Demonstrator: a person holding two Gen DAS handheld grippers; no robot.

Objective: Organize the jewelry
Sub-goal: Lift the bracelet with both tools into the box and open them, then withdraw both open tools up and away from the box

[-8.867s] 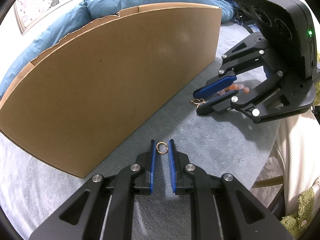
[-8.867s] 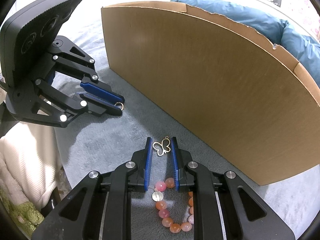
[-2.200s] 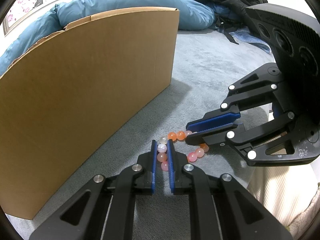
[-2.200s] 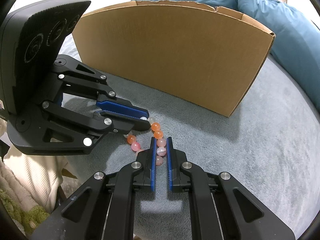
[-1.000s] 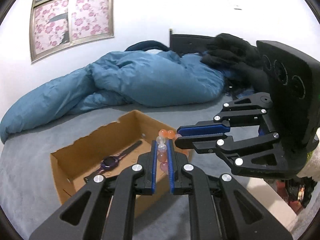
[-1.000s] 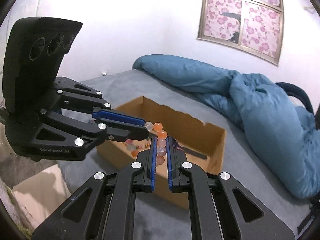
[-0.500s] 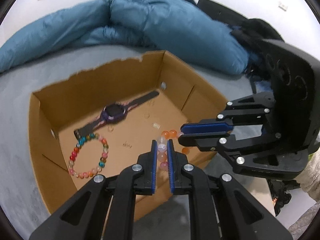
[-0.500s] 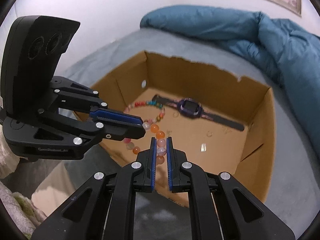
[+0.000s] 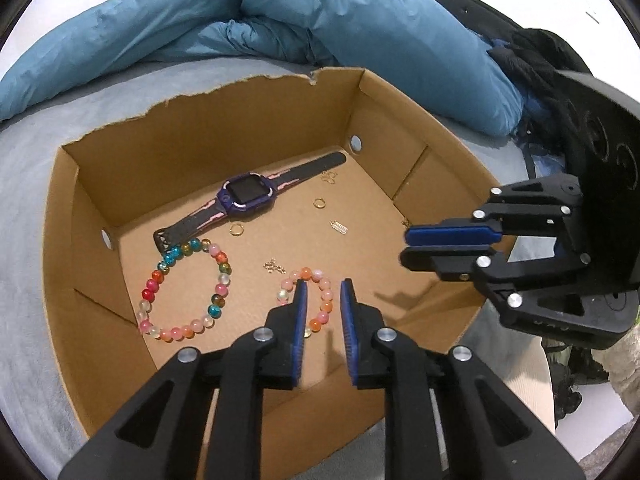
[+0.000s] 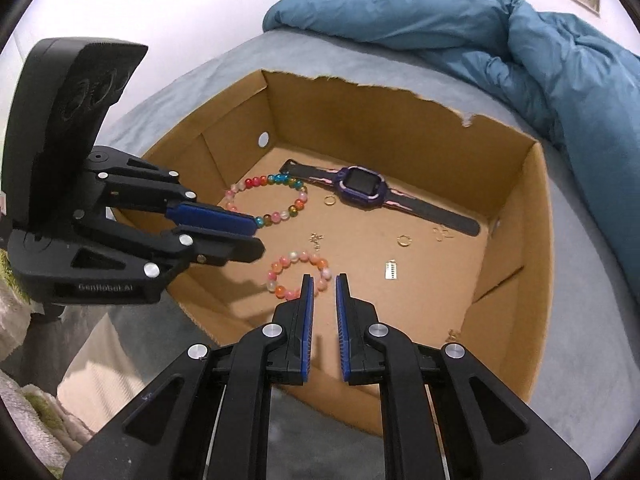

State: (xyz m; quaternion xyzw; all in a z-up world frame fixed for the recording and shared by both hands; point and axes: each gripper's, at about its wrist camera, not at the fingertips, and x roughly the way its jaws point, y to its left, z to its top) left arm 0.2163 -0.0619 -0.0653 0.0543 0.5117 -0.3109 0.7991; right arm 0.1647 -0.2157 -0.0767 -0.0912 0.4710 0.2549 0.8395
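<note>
Both my claws, left (image 9: 323,292) and right (image 10: 321,284), have just opened slightly, empty, above the pink bracelet (image 9: 316,296) lying in the box (image 9: 224,120).

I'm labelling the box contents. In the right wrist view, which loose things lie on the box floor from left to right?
Multicoloured bracelet → pink bracelet → watch → silver charm → gold ring → butterfly charm.
</note>
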